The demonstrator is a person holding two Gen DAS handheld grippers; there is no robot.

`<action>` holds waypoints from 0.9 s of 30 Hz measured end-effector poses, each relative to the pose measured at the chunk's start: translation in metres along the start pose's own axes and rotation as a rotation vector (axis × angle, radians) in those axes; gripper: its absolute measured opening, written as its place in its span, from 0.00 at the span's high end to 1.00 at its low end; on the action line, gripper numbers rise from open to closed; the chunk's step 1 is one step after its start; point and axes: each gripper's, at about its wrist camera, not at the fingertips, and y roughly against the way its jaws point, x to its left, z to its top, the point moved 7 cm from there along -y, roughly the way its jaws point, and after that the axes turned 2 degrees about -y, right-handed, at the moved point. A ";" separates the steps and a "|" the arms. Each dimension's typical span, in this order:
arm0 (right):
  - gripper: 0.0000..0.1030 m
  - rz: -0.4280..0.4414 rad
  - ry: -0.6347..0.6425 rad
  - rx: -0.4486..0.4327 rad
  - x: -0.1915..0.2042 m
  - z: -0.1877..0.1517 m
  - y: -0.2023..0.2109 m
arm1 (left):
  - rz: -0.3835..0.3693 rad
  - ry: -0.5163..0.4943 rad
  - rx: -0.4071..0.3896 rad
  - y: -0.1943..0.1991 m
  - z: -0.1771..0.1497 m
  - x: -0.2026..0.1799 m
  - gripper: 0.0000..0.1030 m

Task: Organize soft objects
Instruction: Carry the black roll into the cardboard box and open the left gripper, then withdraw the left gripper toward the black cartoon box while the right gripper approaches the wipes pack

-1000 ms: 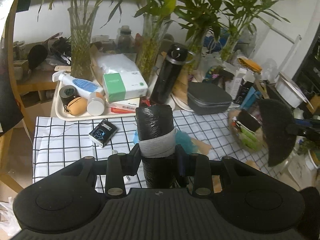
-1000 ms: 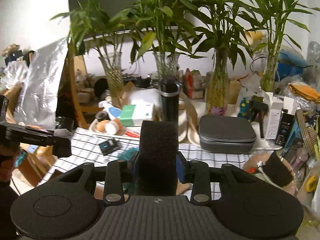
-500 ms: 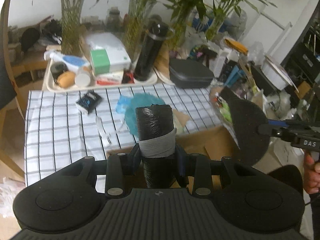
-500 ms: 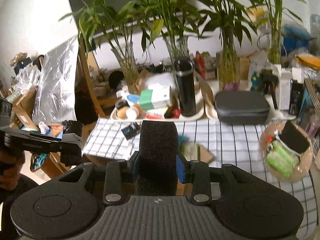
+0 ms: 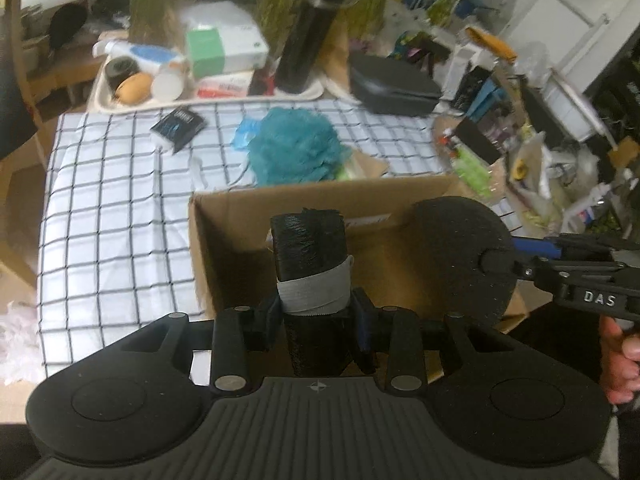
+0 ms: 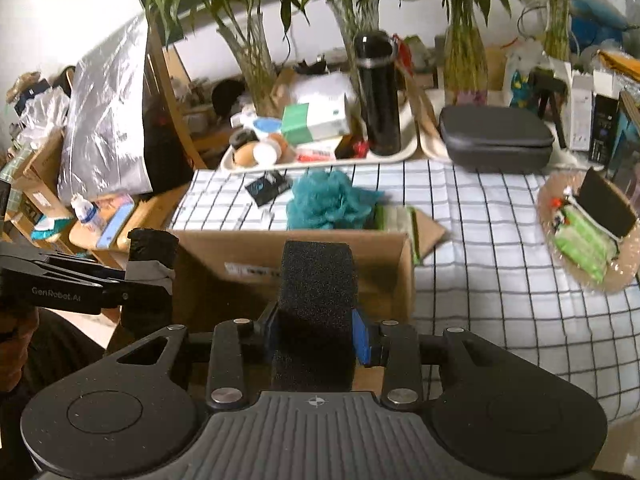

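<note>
My left gripper (image 5: 316, 312) is shut on a black roll (image 5: 308, 240) wrapped with a grey band, held upright over an open cardboard box (image 5: 224, 240). To its right, the right gripper (image 5: 496, 262) holds a round black foam disc (image 5: 460, 248) above the same box. In the right wrist view, the right gripper (image 6: 316, 328) pinches that foam disc (image 6: 318, 280) edge-on over the box (image 6: 280, 252). The left gripper (image 6: 148, 276) and its roll (image 6: 154, 242) hang at the box's left end. A teal bath pouf (image 5: 296, 152) (image 6: 324, 200) lies on the checked cloth behind the box.
A cream tray (image 6: 408, 148) at the back carries a black flask (image 6: 378, 100), a green-and-white box (image 6: 316, 122) and small jars. A grey zip case (image 6: 496, 140), a basket (image 6: 584, 276) of green items, a small black packet (image 5: 178, 128) and plant vases surround the cloth.
Both grippers have tipped downward and sunk toward the table. The cardboard box has come into view under them, and the plants have slid up out of the left view. Both grips are unchanged.
</note>
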 end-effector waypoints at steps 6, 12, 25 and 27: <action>0.16 -0.014 0.033 -0.012 0.011 -0.004 -0.001 | 0.094 -0.005 -0.017 0.005 -0.005 0.001 0.38; 0.00 -0.067 0.066 -0.045 0.020 -0.005 0.010 | 0.161 -0.047 -0.075 0.022 -0.006 -0.005 0.35; 0.00 -0.285 0.206 -0.074 0.030 -0.017 0.021 | 0.201 -0.089 -0.142 0.042 -0.012 -0.008 0.35; 0.00 -0.302 0.214 -0.076 0.030 -0.018 0.023 | 0.203 -0.085 -0.143 0.043 -0.014 -0.007 0.35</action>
